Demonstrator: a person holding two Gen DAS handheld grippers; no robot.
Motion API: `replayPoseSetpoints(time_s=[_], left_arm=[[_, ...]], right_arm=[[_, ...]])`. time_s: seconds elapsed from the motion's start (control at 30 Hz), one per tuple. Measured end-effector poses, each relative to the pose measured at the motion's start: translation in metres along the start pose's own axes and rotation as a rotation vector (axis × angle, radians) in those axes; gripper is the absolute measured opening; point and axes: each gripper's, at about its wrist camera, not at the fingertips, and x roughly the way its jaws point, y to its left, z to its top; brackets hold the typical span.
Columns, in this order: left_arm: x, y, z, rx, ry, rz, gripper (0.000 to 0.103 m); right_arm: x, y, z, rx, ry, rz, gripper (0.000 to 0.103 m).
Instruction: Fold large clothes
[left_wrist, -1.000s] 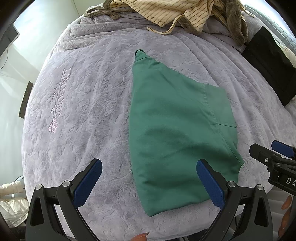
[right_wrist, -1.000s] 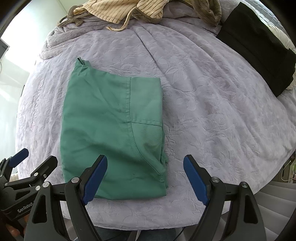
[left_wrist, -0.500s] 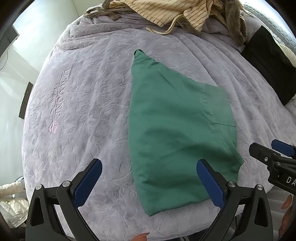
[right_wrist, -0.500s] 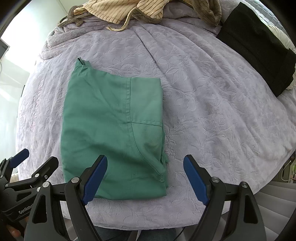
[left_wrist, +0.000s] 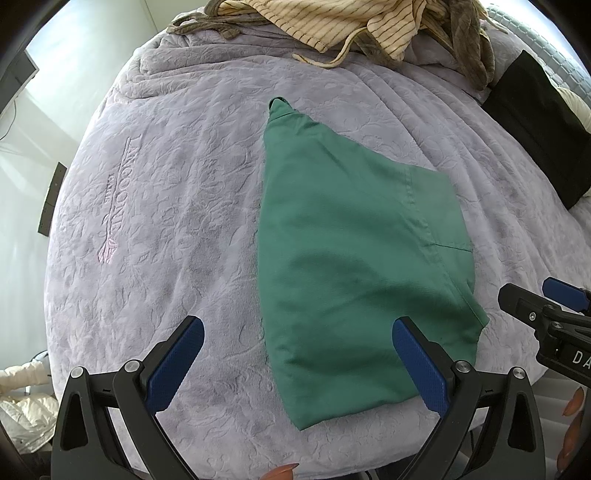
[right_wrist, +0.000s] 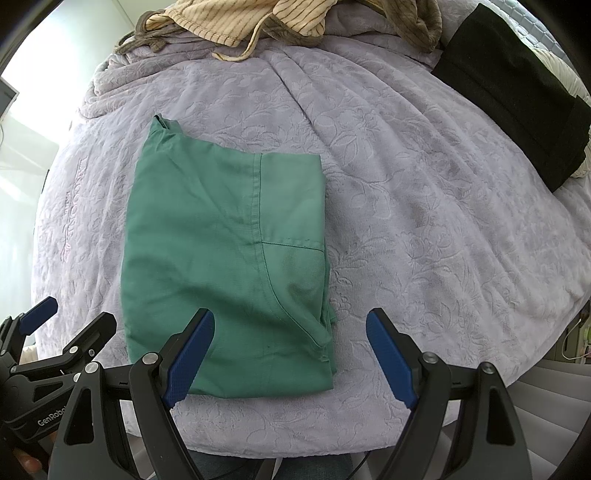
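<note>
The folded green garment (right_wrist: 225, 266) lies flat on the lilac embossed blanket (right_wrist: 424, 221), and I place everything else from it. Beyond its far edge, at the top of the bed, a cream striped garment (left_wrist: 332, 22) is heaped with a drawstring trailing onto the blanket, tangled with an olive-brown cloth (left_wrist: 469, 40). To the garment's far right a folded black cloth (right_wrist: 517, 88) lies near the blanket's edge, well apart from the green. Off the garment's left side, past the bed's edge, a pale quilted jacket (left_wrist: 22, 398) shows low down.

My left gripper (left_wrist: 295, 362) hangs over the garment's near left corner, jaws spread wide and empty; the right-hand blue pad stands in front of the green cloth, and I cannot tell whether it touches. My right gripper (right_wrist: 290, 354) hangs over the near right corner, jaws likewise spread with nothing between them.

Nothing lies on top of the garment.

To its left, pink embroidered lettering (left_wrist: 118, 195) runs along the blanket; I cannot read it for certain. In the right wrist view the left gripper's body reads "GenRobo", cut off; in the left wrist view the right gripper's body shows "DA", also cut off.
</note>
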Motion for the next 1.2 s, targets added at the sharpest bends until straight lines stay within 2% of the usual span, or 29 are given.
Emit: replayPoseSetpoints(time_s=[0.97, 1.2], left_arm=[[-0.0014, 0.0021, 0.0023, -0.003, -0.027, 0.026, 0.102], [0.0035, 0.0022, 0.0028, -0.016, -0.002, 0.018, 0.102]], right_arm=[[0.0035, 0.0031, 0.0000, -0.006, 0.005, 0.001, 0.086], [0.0077, 0.0032, 0.0027, -0.014, 0.012, 0.001, 0.086]])
